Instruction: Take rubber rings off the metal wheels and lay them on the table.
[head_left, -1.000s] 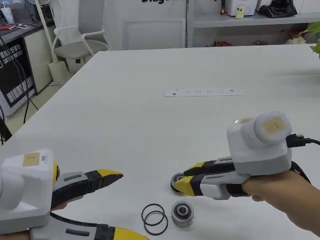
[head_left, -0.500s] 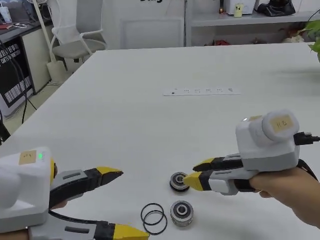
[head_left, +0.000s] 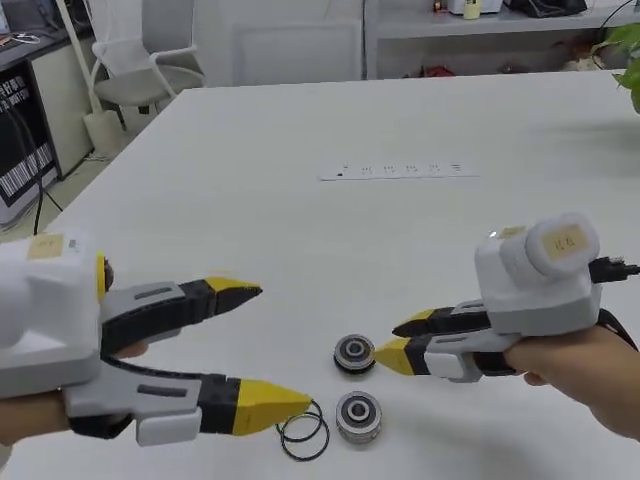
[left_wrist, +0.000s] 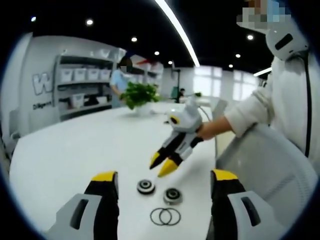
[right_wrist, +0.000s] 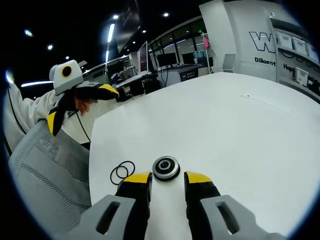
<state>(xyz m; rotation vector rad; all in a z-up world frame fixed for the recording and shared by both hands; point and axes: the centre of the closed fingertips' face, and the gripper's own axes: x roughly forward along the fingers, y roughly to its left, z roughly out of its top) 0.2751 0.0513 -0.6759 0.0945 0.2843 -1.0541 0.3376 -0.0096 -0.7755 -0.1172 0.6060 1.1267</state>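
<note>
Head view: a bare white table (head_left: 250, 200) fills most of the frame, with a flush power strip (head_left: 398, 171) upper centre and an office chair (head_left: 140, 70) at upper left. The left gripper (head_left: 270, 345) sits lower left, jaws spread wide and holding nothing. The right gripper (head_left: 393, 342) comes in from the right, jaws narrowly apart and empty, with its tips just beside one metal wheel (head_left: 354, 353). A second metal wheel (head_left: 358, 415) lies below it, beside two overlapping rubber rings (head_left: 303, 430) flat on the table.

Left gripper view: both wheels (left_wrist: 145, 186) and the rings (left_wrist: 166, 216) lie between the wide jaws. A potted plant (left_wrist: 140, 94) and shelving (left_wrist: 80, 90) stand behind.

Right gripper view: one wheel (right_wrist: 166, 168) lies just ahead of the narrow gap, with the rings (right_wrist: 122, 172) to its left. A mesh chair (right_wrist: 45, 170) is at lower left.
</note>
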